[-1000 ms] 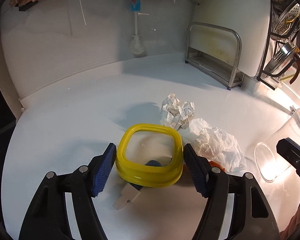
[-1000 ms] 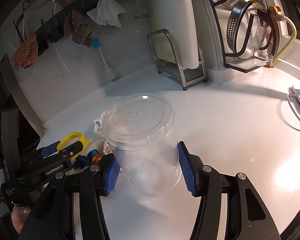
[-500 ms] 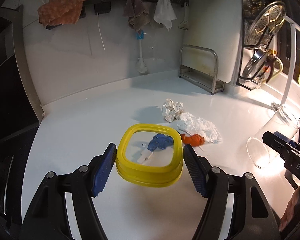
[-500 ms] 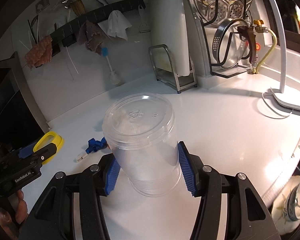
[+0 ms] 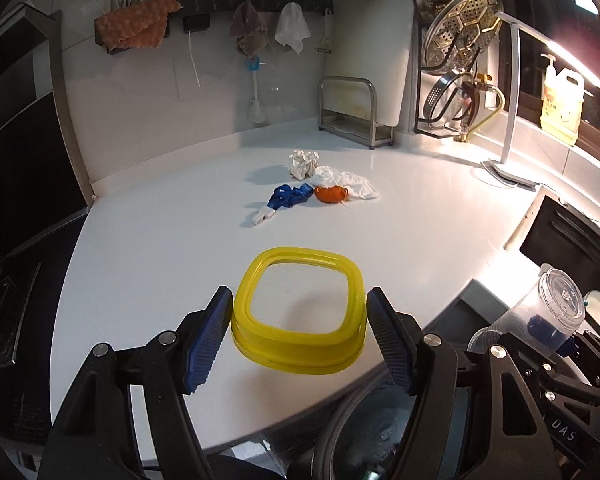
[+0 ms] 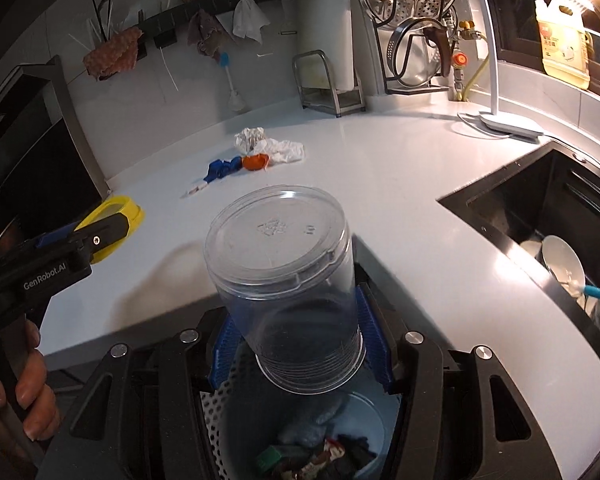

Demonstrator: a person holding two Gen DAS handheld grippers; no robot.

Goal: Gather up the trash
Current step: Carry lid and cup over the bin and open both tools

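So the left hand-held gripper (image 5: pixel 300 338) is clamped on a yellow lid (image 5: pixel 299 316), a squarish ring with a clear middle, both blue pads pressing on its sides. It's held in the air over the near edge of the white bench (image 5: pixel 172 240). The right hand-held gripper (image 6: pixel 300 344) is grasping a clear plastic cup (image 6: pixel 288 280), tipped so its flat closed end faces the camera, pads snug against the walls.

Using the trash bin (image 6: pixel 300 440) as the landmark: the cup hangs right above it, past the bench edge, and you can see scraps already lying at the bottom of the bin. The yellow lid is up and to the left of the bin, still above bench surface.

The rest of the trash sits well away from the bin, in the middle of the bench toward the back wall: a crumpled paper ball (image 5: pixel 303 162), a white plastic wad (image 5: pixel 347 182) touching it, an orange scrap (image 5: pixel 329 193) and a blue scrap (image 5: pixel 290 195) just beside those. To the right of the bin there's a dark sink (image 6: pixel 539 224) with dishes in it.
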